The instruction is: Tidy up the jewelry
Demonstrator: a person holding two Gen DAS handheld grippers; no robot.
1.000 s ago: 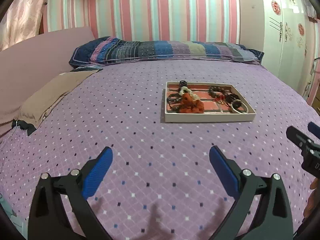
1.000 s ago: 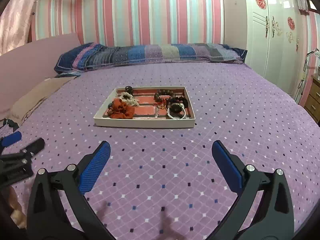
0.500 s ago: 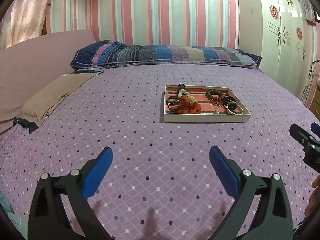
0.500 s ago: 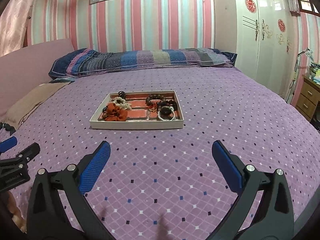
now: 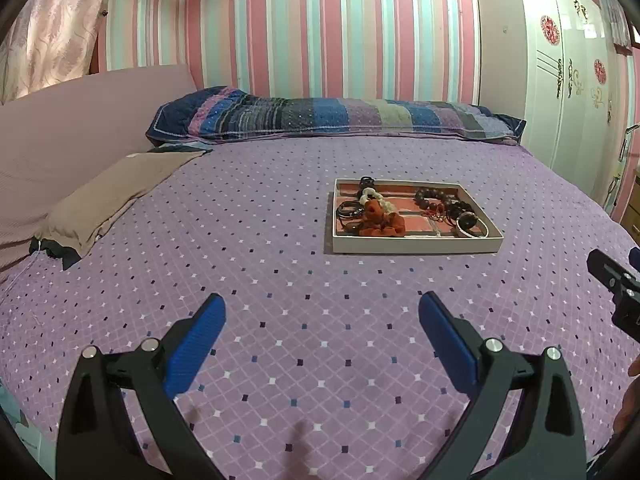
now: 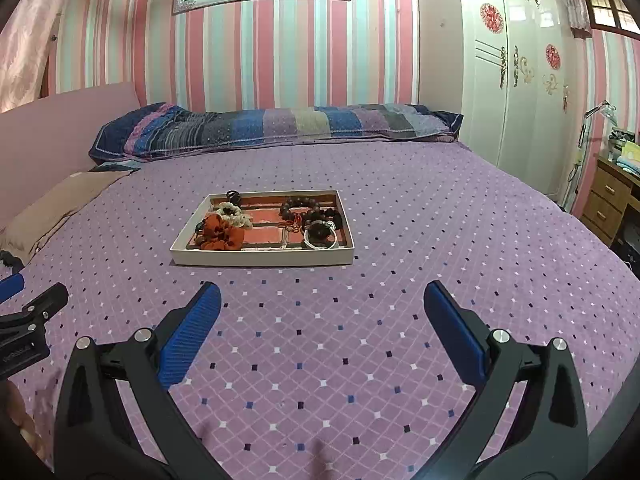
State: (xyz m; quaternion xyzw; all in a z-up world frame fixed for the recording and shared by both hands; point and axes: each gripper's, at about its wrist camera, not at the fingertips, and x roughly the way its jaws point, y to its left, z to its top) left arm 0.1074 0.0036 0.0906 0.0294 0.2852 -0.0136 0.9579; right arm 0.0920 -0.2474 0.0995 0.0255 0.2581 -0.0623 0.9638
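Observation:
A shallow white tray with red compartments lies on the purple bed; it also shows in the right wrist view. It holds an orange scrunchie, a cream scrunchie, dark bead bracelets, black hair ties and a white bangle. My left gripper is open and empty, well short of the tray. My right gripper is open and empty, also short of it.
The purple dotted bedspread fills the foreground. A striped long pillow lies at the head, a tan pillow at the left. A white wardrobe and a wooden drawer unit stand to the right.
Both grippers have pulled back and tilted up; the tray looks smaller and farther off, and more of the wall shows. Both stay open and empty.

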